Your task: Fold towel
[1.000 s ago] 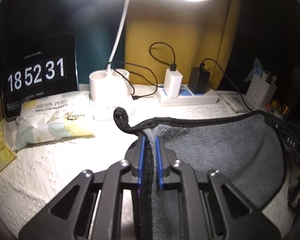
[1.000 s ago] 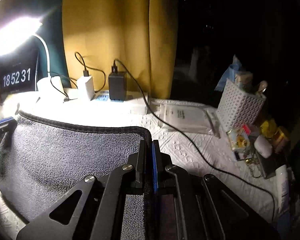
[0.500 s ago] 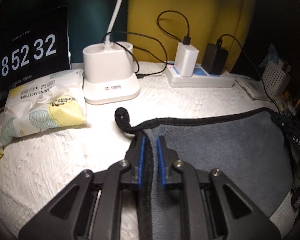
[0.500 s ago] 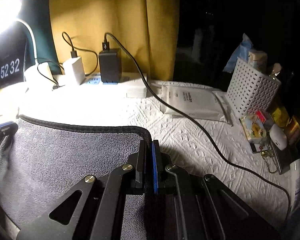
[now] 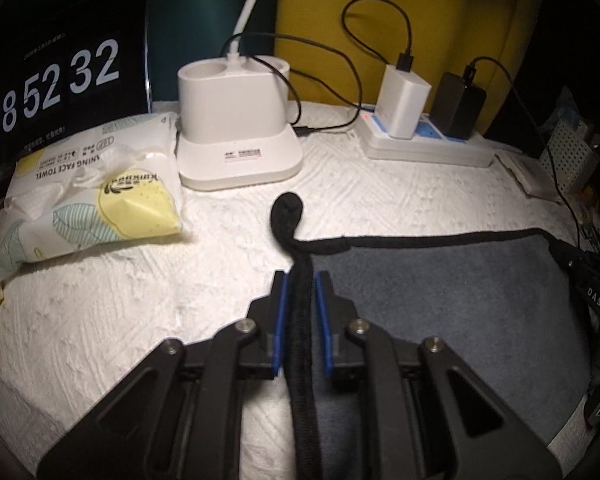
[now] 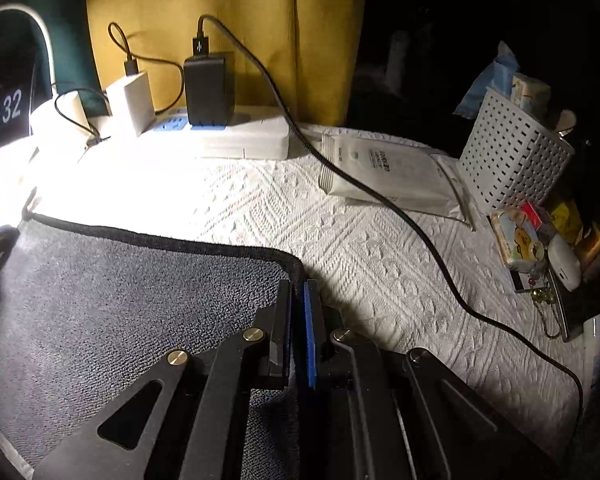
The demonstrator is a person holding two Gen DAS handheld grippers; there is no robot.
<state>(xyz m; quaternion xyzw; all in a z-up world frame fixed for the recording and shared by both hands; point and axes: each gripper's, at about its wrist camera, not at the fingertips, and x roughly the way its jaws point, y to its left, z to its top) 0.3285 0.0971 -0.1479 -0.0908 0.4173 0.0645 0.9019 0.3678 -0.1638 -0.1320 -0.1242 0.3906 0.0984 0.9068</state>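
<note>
A grey towel [image 5: 452,296] with a black hem lies low over the white textured table cover [image 5: 100,300]. My left gripper [image 5: 302,280] has its blue pads slightly apart on either side of the towel's left black hem, whose curled corner [image 5: 286,210] sticks out ahead. My right gripper [image 6: 299,286] is shut on the towel's [image 6: 120,292] right corner hem. The right gripper also shows at the right edge of the left wrist view [image 5: 592,280]. The towel's far edge runs taut between the two grippers.
Behind stand a white lamp base [image 5: 236,120], a power strip with chargers [image 5: 424,140], a clock screen [image 5: 60,84] and a face towel pack [image 5: 88,192]. At right lie a black cable [image 6: 400,216], a white pack [image 6: 388,168], a white basket [image 6: 512,156] and small items.
Both grippers have moved forward and down, bringing the towel's far edge onto the table. The left gripper's pads have parted a little around the hem.
</note>
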